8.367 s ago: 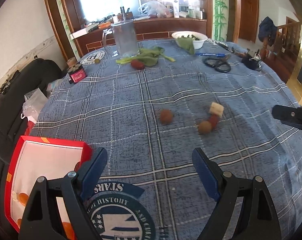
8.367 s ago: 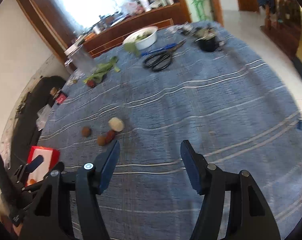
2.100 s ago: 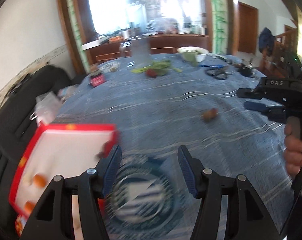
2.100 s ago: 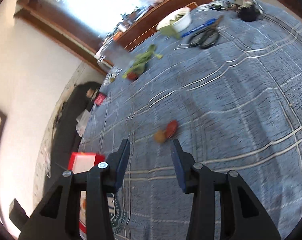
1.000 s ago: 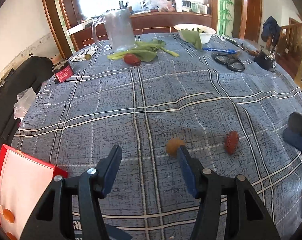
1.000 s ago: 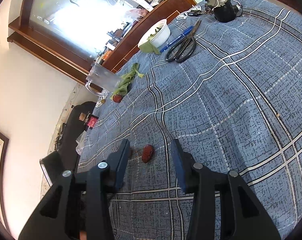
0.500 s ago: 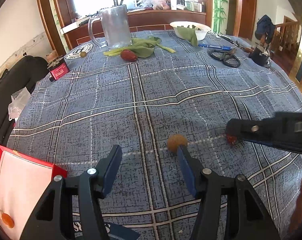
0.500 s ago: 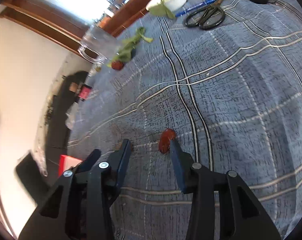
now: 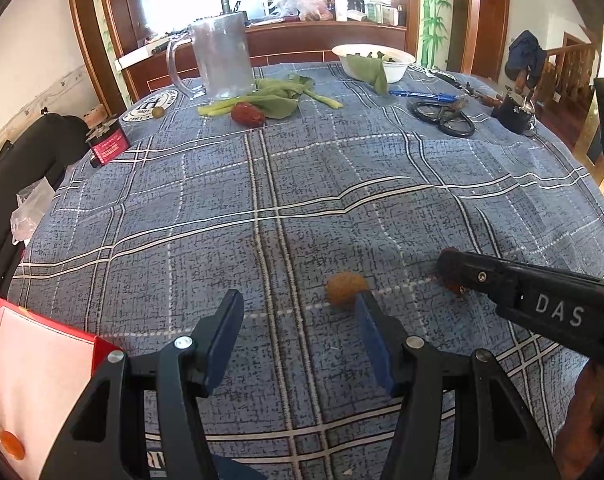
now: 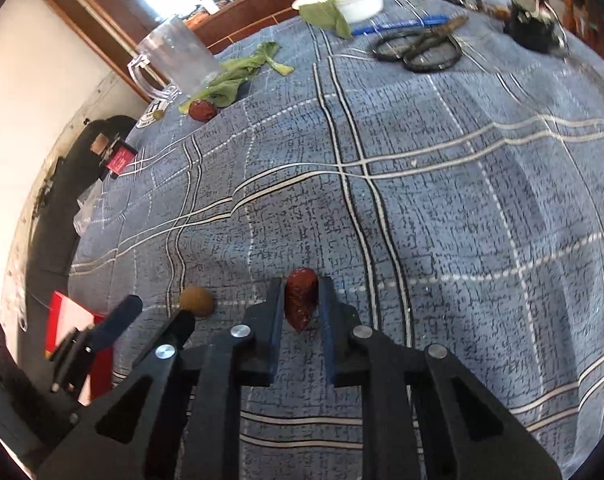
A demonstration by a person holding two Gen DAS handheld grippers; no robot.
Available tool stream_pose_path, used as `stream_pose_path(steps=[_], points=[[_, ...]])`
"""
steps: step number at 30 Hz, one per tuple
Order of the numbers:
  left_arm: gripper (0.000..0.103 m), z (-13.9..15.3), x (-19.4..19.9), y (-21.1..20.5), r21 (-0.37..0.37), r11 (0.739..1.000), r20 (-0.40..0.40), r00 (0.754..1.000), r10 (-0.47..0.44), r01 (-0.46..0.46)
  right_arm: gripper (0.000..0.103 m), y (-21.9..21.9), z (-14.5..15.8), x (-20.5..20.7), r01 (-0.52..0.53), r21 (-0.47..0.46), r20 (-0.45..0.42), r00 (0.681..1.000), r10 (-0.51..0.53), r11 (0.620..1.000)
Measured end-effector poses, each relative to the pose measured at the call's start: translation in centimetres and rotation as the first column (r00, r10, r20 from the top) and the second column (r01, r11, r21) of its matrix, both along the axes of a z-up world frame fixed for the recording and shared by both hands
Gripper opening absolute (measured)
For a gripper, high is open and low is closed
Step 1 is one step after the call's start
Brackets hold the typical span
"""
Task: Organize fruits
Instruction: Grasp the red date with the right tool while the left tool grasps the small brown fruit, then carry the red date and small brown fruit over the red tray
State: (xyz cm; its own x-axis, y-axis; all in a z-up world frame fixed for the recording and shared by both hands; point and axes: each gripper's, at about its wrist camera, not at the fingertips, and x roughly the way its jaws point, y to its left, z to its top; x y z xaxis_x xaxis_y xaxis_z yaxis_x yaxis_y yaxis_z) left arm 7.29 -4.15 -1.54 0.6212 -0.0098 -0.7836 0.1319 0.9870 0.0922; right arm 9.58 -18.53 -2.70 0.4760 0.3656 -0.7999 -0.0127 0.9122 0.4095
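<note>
The right gripper (image 10: 300, 305) has just closed its jaws on a red date (image 10: 300, 298), pinching it between the pads down on the blue checked tablecloth (image 10: 441, 200). The left gripper (image 9: 298, 334) hangs spread and empty, a round brown fruit (image 9: 343, 287) lying on the cloth just past its right fingertip. A red box (image 9: 34, 376) sits at the table's near left edge. A clear jug (image 9: 222, 60), greens, a white bowl (image 9: 375, 60) and scissors (image 9: 443, 114) line the far edge.
</note>
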Motion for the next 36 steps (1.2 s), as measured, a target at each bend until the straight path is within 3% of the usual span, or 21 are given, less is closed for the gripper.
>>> stream_pose_path(steps=[10, 18, 30, 36], points=[[0.057, -0.8, 0.4, -1.9, 0.012, 1.000, -0.028, 0.999, -0.021, 0.021, 0.019, -3.3, 1.5, -0.8, 0.051, 0.042, 0.079, 0.995, -0.054, 0.998], [0.022, -1.0, 0.7, -2.3, -0.020, 0.999, -0.037, 0.999, -0.037, 0.037, 0.019, -3.5, 1.5, -0.6, 0.043, 0.060, 0.067, 0.997, -0.047, 0.997], [0.021, 0.9, -1.5, -0.6, -0.066, 0.998, 0.008, 1.000, 0.002, -0.001, 0.019, -3.2, 1.7, -0.8, 0.035, 0.067, 0.075, 0.996, -0.040, 0.997], [0.021, 2.4, -3.6, 0.0, -0.008, 0.998, 0.089, 0.994, 0.060, -0.060, 0.019, -3.0, 2.0, -1.1, 0.032, 0.066, 0.089, 0.995, -0.038, 0.997]])
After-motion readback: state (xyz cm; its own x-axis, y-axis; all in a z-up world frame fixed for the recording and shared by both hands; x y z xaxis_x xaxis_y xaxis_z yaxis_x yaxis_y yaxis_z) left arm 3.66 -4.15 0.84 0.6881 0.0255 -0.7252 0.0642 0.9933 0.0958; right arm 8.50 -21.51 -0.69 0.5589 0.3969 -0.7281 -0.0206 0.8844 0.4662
